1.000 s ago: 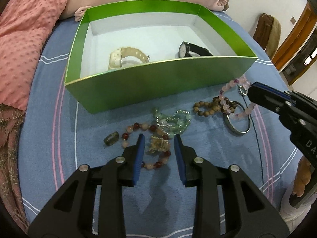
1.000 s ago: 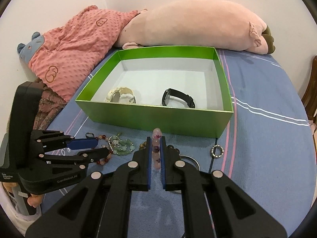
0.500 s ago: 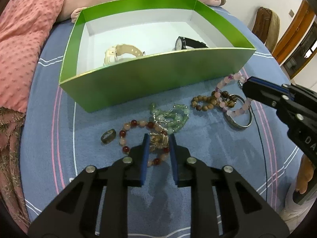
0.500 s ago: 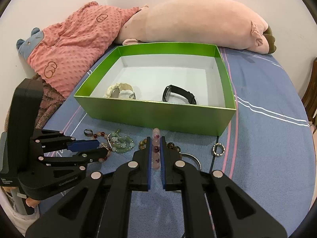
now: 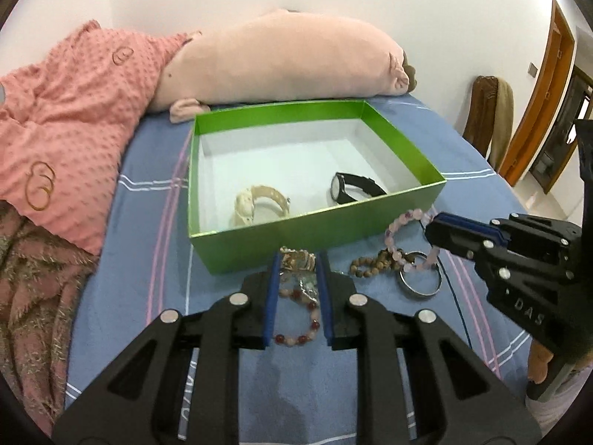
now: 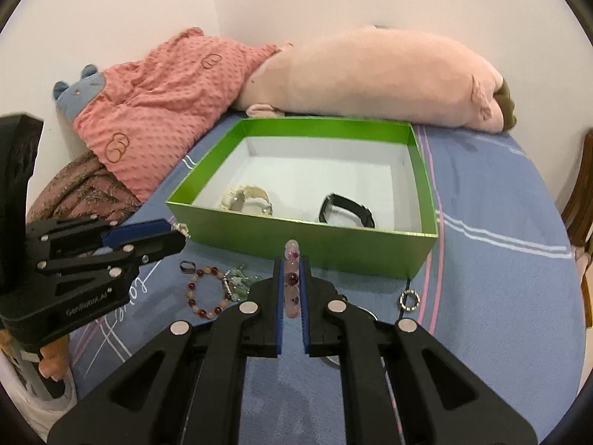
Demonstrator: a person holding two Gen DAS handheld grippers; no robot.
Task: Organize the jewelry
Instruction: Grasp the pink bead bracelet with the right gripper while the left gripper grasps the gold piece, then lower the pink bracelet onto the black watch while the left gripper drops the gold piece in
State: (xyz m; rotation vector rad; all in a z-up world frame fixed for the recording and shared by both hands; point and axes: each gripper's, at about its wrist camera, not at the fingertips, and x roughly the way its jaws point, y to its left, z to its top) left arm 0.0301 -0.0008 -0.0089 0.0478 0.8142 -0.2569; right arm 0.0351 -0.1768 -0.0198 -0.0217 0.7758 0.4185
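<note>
In the left wrist view, your left gripper (image 5: 296,259) had its fingers closed on a gold clump (image 5: 296,259) at their tips. The red bead bracelet (image 5: 298,319) showed between the fingers lower down, and I could not tell if it was lifted or lay on the bed (image 5: 141,259). The green box (image 5: 318,237) sat just past the fingertips, straight ahead, with the cream watch (image 5: 259,204) and the black watch (image 5: 352,189) inside. The brown bead string (image 5: 370,265) and the metal ring (image 5: 420,280) lay on the bed to the right.

In the right wrist view, your right gripper (image 6: 291,263) had its fingers squeezed on the pink bead bracelet (image 6: 291,282). The beads stood in a line along the fingers, pointing at the box's (image 6: 296,237) near wall. The left gripper (image 6: 174,235) was nearer that wall. I think both pieces must go up and over it. A small dark ring (image 6: 187,267) and a small sparkly ring (image 6: 409,301) waited on the bed.
</note>
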